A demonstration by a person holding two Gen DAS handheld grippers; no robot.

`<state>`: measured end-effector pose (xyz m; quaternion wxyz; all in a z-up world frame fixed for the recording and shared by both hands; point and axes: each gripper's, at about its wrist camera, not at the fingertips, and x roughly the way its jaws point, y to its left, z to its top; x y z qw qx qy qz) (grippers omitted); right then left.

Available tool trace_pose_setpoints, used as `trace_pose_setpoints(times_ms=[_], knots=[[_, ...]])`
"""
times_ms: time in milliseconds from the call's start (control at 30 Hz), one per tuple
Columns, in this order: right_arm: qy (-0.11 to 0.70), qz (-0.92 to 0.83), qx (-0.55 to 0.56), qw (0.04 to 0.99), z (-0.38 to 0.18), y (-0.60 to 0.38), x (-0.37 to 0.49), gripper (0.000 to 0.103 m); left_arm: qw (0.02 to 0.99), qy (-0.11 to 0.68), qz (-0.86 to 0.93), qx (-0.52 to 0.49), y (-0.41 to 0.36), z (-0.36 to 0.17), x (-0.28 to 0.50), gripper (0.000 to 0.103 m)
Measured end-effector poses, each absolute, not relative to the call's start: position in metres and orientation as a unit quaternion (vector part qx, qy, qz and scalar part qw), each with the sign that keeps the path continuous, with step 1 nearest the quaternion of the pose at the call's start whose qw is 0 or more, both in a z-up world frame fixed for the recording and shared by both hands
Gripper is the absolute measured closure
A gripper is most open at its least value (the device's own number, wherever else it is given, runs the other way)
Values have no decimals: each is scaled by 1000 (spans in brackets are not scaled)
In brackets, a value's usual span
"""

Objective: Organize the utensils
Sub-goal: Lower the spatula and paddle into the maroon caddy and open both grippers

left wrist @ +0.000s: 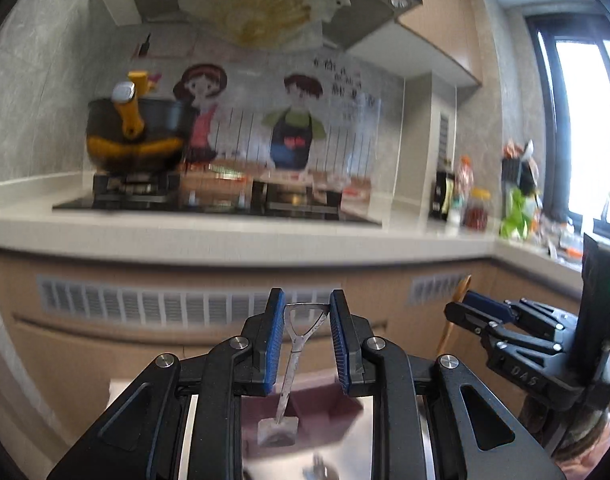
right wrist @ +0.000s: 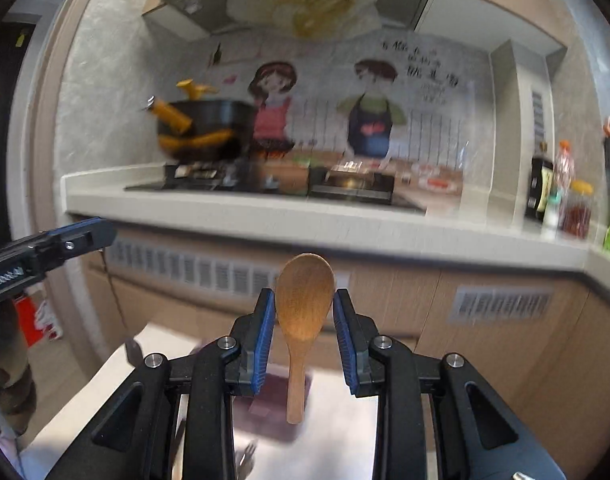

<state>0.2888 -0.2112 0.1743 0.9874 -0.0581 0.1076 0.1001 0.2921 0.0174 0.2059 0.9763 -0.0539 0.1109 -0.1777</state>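
Note:
My left gripper [left wrist: 307,312] is shut on a small metal shovel-shaped spoon [left wrist: 291,364], gripped by its triangular handle, blade hanging down. My right gripper [right wrist: 304,316] is shut on a wooden spoon [right wrist: 303,304], bowl up, handle hanging down. Both are held in the air facing the kitchen counter. The right gripper also shows at the right of the left wrist view [left wrist: 485,312], and the left gripper at the left of the right wrist view [right wrist: 65,240]. A dark red tray [right wrist: 281,400] lies on a shiny surface below.
A stove [left wrist: 209,196] with a black and yellow pot [left wrist: 133,132] stands on the pale counter [left wrist: 265,236]. Bottles and jars [left wrist: 465,196] stand at the right corner near a window. A fork [right wrist: 245,456] lies on the shiny surface below.

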Motion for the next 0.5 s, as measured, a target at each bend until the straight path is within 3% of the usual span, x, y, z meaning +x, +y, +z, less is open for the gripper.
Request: trace_pose_setpoints(times_ms=[233, 500], knots=[[137, 113, -40, 983, 150, -204, 343, 75, 974, 113, -184, -70, 19, 199, 350, 79], [215, 133, -36, 967, 82, -192, 391, 75, 963, 174, -193, -74, 9, 132, 402, 79]])
